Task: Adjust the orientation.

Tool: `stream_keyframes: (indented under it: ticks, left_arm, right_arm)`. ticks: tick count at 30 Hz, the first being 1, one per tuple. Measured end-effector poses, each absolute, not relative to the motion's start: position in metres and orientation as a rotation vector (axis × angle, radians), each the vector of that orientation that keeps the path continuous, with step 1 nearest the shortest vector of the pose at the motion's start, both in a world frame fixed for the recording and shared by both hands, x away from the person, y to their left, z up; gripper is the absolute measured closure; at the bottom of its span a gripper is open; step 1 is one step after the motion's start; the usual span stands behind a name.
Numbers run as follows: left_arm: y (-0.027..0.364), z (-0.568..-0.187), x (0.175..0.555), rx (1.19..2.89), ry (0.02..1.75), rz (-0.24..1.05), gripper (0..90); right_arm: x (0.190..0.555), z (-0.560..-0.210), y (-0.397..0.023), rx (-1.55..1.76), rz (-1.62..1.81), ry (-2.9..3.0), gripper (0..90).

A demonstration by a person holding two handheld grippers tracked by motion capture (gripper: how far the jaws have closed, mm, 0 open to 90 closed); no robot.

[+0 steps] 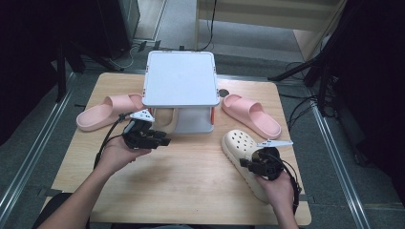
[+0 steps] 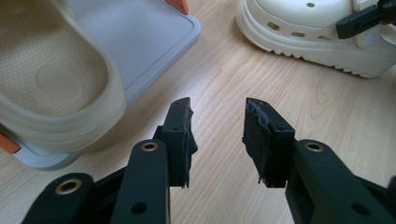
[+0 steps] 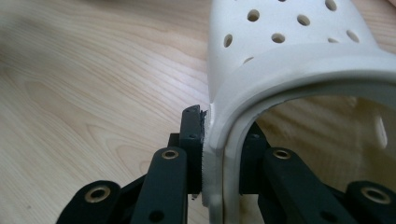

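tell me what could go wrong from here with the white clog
1. The right gripper pinches only the thin rim of the white clog, so the shoe could twist or slip out when lifted.
2. The other clog sits half over the edge of the grey box; a bump could tip it off.
3. The left gripper is open and holds nothing, so it gives the clog no support.

High view: fixed above person's side, faces fwd and down, far enough to take in the whole wooden table [image 1: 191, 181]. Left gripper view: low, close over the tabletop, looks along its jaws toward the cream clog [image 2: 322, 32]. Right gripper view: v. close on that clog's [image 3: 299, 60] rim. All three share clog + tabletop.
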State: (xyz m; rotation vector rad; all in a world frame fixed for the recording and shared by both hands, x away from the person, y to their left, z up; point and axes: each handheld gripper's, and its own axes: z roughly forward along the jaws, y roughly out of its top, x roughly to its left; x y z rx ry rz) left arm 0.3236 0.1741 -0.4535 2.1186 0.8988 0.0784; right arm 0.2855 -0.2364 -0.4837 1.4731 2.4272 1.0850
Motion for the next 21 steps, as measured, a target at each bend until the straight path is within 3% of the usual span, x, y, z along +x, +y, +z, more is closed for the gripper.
stream_keyframes:
  ticks: [8,21]
  left_arm:
    - [0.183,-0.452,0.314,2.086,0.926,0.062,67.8]
    - [0.193,-0.457,0.295,2.069,0.985,0.091,66.7]
  right_arm:
    - [0.288,-0.467,-0.229,1.436,1.233,2.406,78.4]
    - [0.288,-0.461,-0.153,1.154,1.251,2.61,78.2]
